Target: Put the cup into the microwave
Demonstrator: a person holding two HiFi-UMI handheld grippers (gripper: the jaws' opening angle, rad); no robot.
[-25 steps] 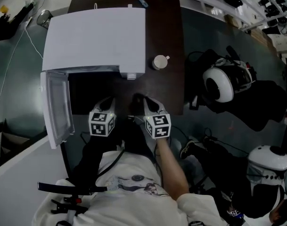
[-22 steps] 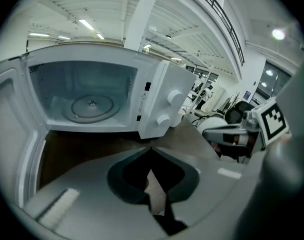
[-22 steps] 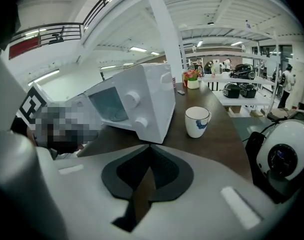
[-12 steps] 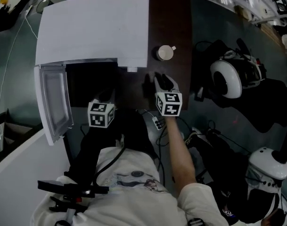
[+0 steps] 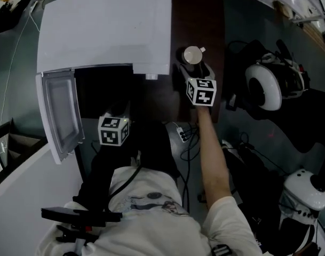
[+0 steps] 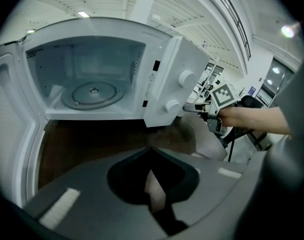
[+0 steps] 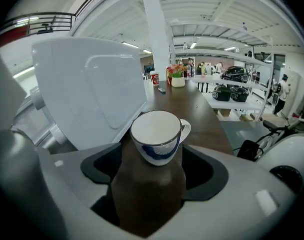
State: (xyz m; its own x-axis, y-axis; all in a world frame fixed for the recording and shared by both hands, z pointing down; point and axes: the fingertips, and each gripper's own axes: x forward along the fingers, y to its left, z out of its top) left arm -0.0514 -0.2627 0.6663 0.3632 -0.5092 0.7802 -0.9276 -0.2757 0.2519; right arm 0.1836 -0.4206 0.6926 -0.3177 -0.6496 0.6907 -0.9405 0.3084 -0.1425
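Now: right gripper jaws, just opening, stood apart. Cup sat ungripped at their mouth, on the table beside the microwave. Risk: an off-centre closure could tip it.

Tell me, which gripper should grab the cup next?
Probably the right. The right gripper has just been opening its jaws, with the cup at their tips, ungripped. The left gripper sits shut before the open microwave, away from the cup.
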